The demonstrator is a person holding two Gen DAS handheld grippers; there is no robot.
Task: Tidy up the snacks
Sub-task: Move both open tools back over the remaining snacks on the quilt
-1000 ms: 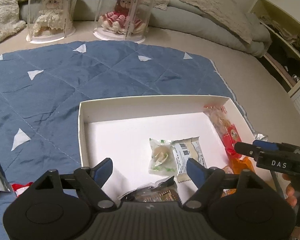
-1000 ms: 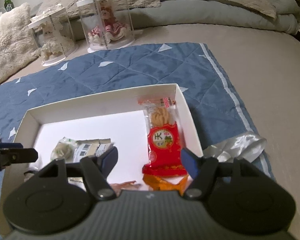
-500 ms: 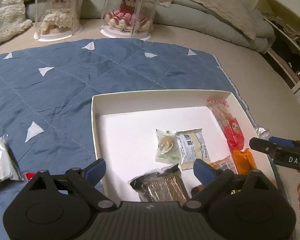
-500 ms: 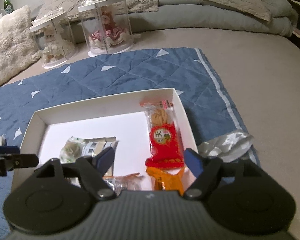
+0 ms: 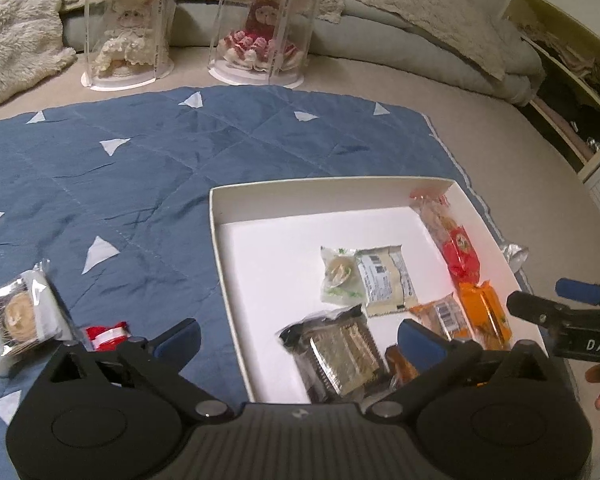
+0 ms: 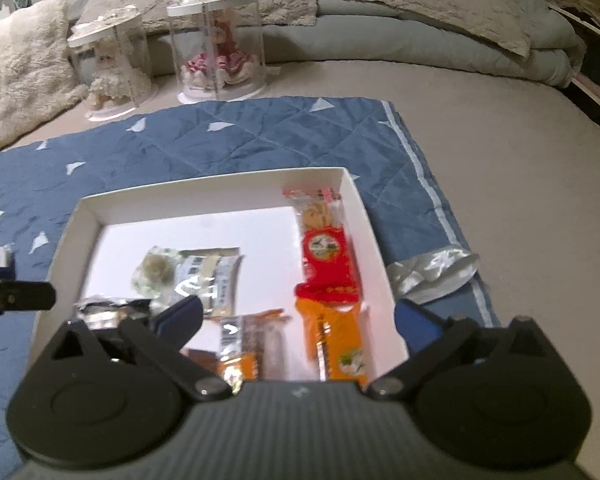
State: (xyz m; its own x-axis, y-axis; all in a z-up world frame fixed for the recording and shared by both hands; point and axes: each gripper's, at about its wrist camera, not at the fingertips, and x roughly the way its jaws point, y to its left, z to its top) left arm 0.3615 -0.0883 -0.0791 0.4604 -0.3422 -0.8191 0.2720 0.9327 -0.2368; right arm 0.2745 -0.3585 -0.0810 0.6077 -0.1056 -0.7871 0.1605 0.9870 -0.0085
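Observation:
A white box (image 5: 216,216) on the blue quilt holds several snack packets: a red one (image 5: 456,246), an orange one (image 5: 482,310), a green-and-white one (image 5: 340,276), a white one (image 5: 384,278) and a dark one (image 5: 342,354). The box also shows in the right wrist view (image 6: 220,190). My left gripper (image 5: 298,338) is open and empty above the box's near left corner. My right gripper (image 6: 296,314) is open and empty over the box's near right part. A cookie packet (image 5: 20,316) and a red packet (image 5: 106,334) lie on the quilt left of the box.
A silver wrapper (image 6: 432,274) lies on the quilt right of the box. Two clear doll cases (image 5: 126,28) (image 5: 264,26) stand at the back by grey bedding. A shelf unit (image 5: 568,92) is at the far right.
Both grippers have pulled back and up from the box. The left view has shifted left, bringing the cookie packet and red packet on the quilt into sight.

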